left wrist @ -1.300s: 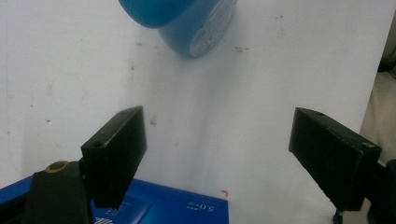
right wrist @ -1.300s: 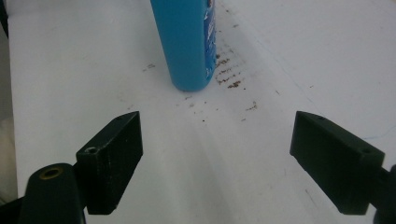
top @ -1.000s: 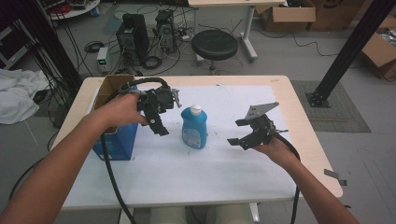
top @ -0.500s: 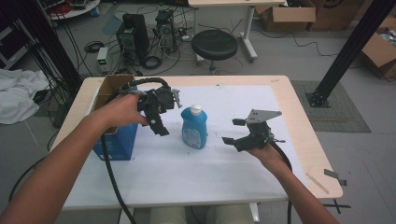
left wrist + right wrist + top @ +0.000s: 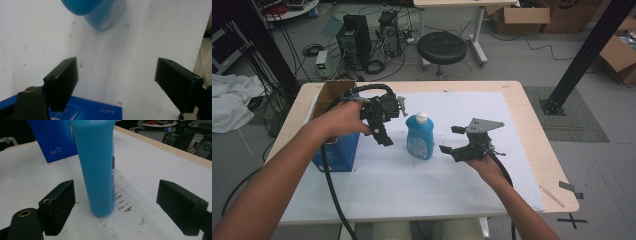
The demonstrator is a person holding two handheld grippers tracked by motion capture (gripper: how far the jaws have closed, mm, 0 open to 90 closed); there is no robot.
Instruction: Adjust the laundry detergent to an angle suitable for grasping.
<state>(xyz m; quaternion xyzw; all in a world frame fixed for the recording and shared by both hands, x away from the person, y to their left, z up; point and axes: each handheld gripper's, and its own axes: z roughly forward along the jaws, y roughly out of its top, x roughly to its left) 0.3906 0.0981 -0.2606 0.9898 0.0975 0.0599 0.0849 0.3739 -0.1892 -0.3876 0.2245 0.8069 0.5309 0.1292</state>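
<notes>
While the upright blue plastic bottle with a white cap is standing at the frame's centre on the table, the right gripper, fingers spread empty, is facing it closely; the left gripper, also spread empty, is hovering higher at its left.

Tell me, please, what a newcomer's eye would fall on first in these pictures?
Probably the blue bottle with its white cap, standing upright mid-table on the white mat. The right gripper faces it with jaws wide open, while the left gripper hangs open above the mat beside the blue box at the table's left.
</notes>
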